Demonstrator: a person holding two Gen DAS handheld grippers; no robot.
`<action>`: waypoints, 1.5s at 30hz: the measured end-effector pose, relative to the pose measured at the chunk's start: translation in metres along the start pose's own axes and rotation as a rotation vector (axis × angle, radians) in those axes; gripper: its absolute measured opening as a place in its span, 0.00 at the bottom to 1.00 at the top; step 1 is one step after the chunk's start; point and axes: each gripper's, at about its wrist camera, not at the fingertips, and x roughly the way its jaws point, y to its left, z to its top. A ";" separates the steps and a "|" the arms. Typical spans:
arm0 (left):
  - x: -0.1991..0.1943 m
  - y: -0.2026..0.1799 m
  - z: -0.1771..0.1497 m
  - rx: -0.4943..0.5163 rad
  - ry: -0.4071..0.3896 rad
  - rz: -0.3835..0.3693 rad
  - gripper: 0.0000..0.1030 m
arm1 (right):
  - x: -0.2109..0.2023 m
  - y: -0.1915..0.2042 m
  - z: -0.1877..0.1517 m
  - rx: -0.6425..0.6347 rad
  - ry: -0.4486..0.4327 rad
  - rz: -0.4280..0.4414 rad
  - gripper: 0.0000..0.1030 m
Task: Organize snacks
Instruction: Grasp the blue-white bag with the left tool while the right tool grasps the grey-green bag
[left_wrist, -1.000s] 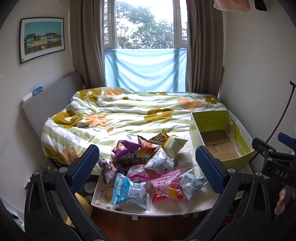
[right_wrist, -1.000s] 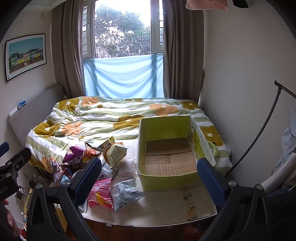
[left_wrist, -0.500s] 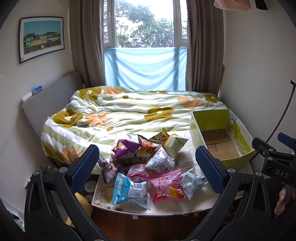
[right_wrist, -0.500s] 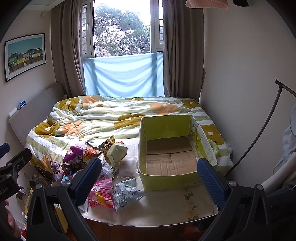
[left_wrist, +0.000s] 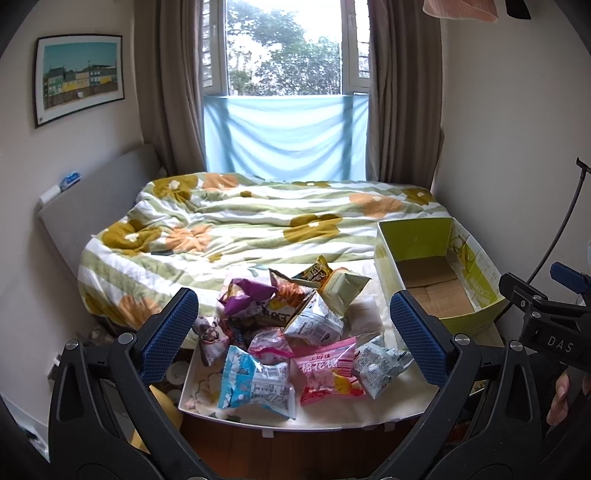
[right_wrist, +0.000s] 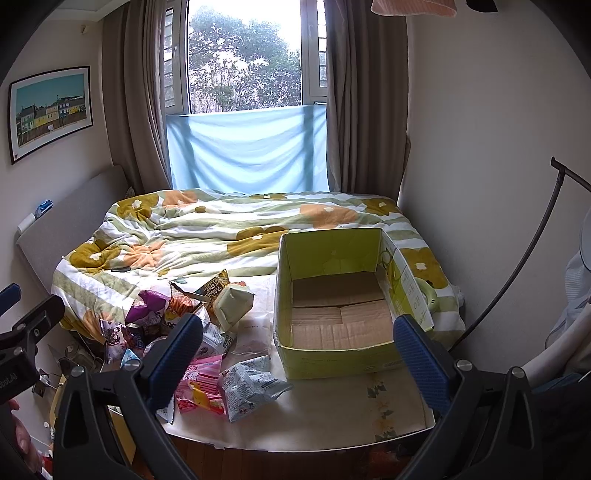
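A pile of snack bags lies on a white board at the foot of the bed; it also shows in the right wrist view. A pink bag, a light blue bag and a purple bag are among them. An open, empty green cardboard box stands to the right of the pile; it also shows in the left wrist view. My left gripper is open and empty, held back from the pile. My right gripper is open and empty, facing the box.
The white board rests on the bed's foot end over a wooden floor. A flowered quilt covers the bed behind. A wall stands close on the right, with a black curved rod. Clutter lies on the floor at left.
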 end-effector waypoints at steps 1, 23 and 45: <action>0.000 0.000 -0.001 -0.001 -0.002 0.001 1.00 | 0.000 0.000 -0.001 -0.001 0.000 0.001 0.99; 0.123 0.056 -0.117 -0.194 0.414 0.049 1.00 | 0.116 -0.002 -0.087 0.001 0.354 0.218 1.00; 0.265 0.091 -0.166 -0.237 0.680 -0.205 1.00 | 0.226 0.019 -0.146 0.251 0.559 0.210 1.00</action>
